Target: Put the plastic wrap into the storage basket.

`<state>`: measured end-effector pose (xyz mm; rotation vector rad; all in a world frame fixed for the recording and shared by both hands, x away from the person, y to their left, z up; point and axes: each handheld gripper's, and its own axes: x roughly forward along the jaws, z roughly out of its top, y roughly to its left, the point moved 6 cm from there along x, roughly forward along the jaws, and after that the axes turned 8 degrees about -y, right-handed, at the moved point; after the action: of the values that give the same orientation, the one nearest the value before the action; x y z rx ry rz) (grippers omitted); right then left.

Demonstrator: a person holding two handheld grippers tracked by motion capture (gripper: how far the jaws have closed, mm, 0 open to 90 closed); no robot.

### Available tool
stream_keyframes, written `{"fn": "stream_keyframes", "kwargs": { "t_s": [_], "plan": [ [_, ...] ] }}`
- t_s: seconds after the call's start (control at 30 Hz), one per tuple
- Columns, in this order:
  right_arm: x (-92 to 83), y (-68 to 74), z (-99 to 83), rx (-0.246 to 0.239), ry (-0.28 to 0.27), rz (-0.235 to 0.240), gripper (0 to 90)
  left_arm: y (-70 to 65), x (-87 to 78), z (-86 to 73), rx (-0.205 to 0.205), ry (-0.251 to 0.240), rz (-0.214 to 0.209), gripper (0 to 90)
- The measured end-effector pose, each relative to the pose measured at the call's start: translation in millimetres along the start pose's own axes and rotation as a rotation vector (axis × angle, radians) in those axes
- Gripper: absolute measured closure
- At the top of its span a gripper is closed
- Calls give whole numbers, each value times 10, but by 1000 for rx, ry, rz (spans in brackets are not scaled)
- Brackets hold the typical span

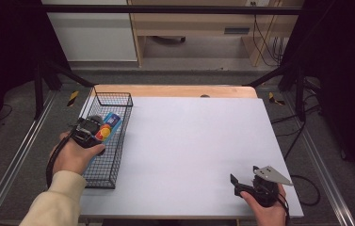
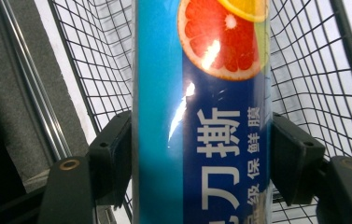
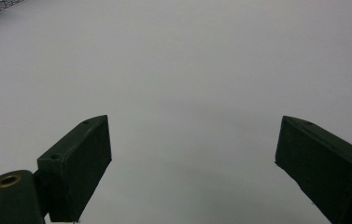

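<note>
Box [image 2: 201, 116]: long blue carton of cling film with a grapefruit print, fills the middle of the left gripper view, clamped across its width, hanging over the basket.
Basket [image 1: 103, 169]: black wire, long and narrow, left of centre in the high view; mesh behind the box on both sides.
Left gripper [image 1: 92, 132]: closed on the box, pads flat against both long faces.
Right gripper [image 1: 246, 184]: lower right of the high view, jaws wide apart, nothing between them, over bare tabletop.
Step in hand: judged as lowering the box into the basket.
Doing it well: keep box lengthwise along the basket, sink until it rests on the mesh floor, then loosen; avoid catching the rim.
Table [image 1: 198, 150]: white top, wooden strip at upper edge.
Room: grey floor, black frame, pale cabinets at top of frame.
</note>
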<state>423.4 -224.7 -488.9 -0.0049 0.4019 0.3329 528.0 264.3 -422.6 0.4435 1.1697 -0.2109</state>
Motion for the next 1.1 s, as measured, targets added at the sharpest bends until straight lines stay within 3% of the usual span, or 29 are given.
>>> {"fn": "stream_keyframes", "kwargs": {
  "t_s": [0.47,1.1],
  "plan": [
    [9,11,-2,-6,3,9,108,-49,148,17,27,71,8,321],
    [11,15,0,-5,3,13,108,-69,203,21,51,93,24,320]
  ]
}}
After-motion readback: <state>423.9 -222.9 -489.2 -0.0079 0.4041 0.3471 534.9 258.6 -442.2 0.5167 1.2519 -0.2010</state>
